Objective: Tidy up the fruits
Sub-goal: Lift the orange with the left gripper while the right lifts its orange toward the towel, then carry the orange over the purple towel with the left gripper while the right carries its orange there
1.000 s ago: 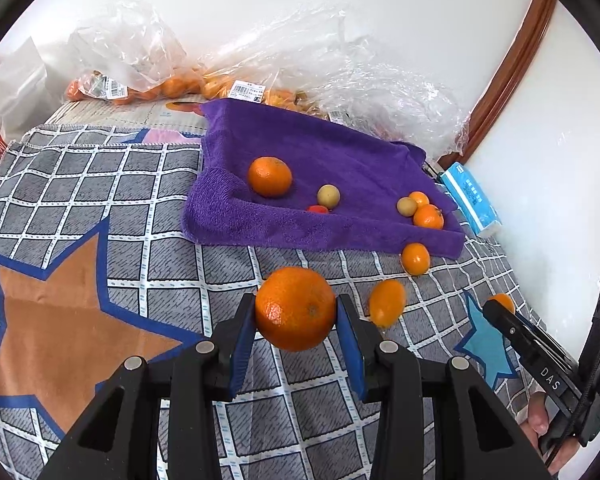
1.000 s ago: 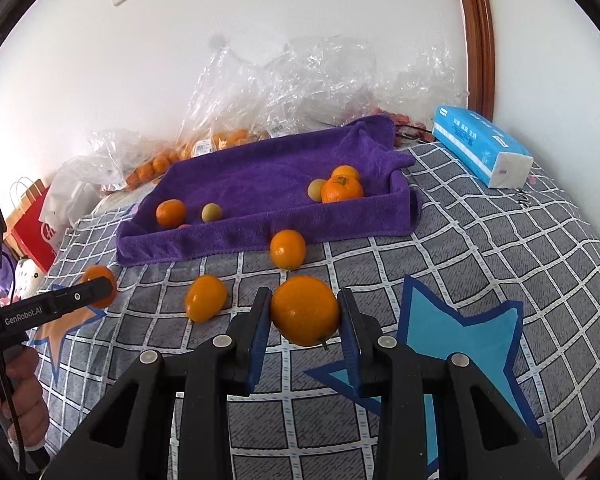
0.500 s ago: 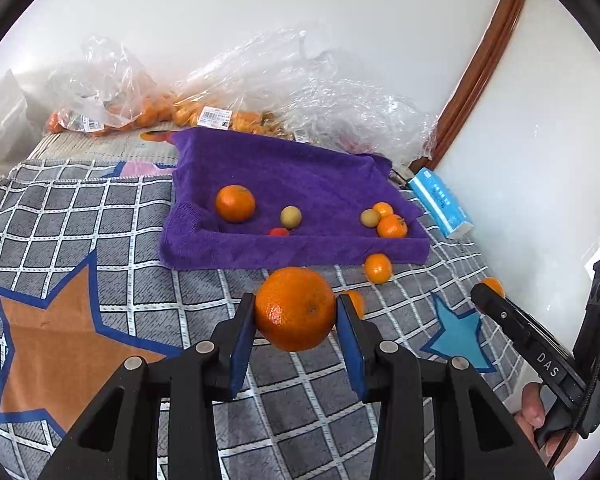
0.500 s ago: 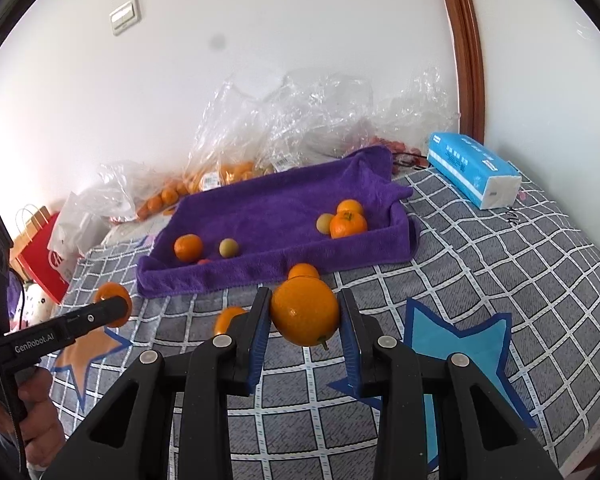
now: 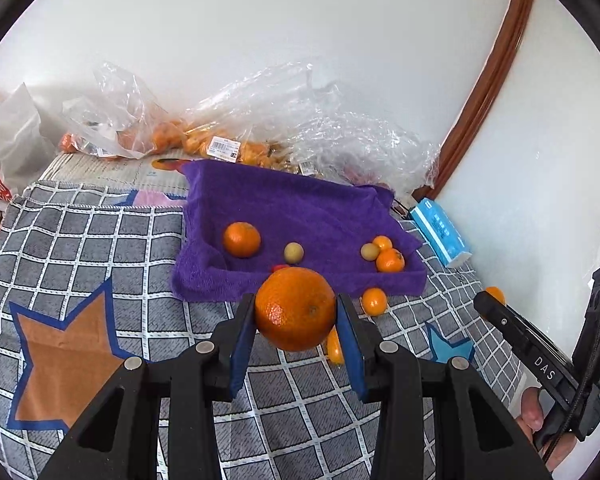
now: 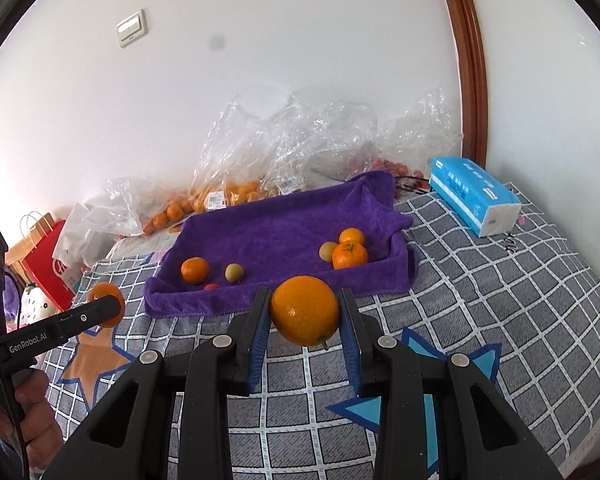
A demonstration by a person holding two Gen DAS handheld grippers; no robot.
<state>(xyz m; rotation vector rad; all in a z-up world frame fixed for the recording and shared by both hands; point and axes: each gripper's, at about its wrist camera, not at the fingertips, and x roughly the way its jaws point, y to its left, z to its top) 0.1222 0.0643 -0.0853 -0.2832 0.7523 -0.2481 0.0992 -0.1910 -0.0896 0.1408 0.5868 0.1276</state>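
My left gripper (image 5: 296, 314) is shut on a large orange (image 5: 295, 308), held above the checked bedspread just in front of the purple towel tray (image 5: 300, 204). In the right wrist view my right gripper (image 6: 305, 314) is shut on another orange (image 6: 305, 310), also in the air before the purple towel tray (image 6: 284, 224). Inside the tray lie a mandarin (image 5: 241, 239) and a small yellow-green fruit (image 5: 293, 253) on the left, and a cluster of mandarins (image 5: 389, 260) on the right. Two small oranges (image 5: 373, 301) lie loose on the bedspread by the tray's front edge.
Clear plastic bags of oranges (image 5: 204, 140) pile up against the wall behind the tray. A blue tissue pack (image 6: 474, 196) lies at the right. A red paper bag (image 6: 50, 268) stands at the left edge. A hand (image 6: 32, 416) grips the left gripper's handle.
Both grippers have risen with their oranges, and the tray and bedspread look farther away. The loose oranges on the bedspread now sit partly behind the held fruit.
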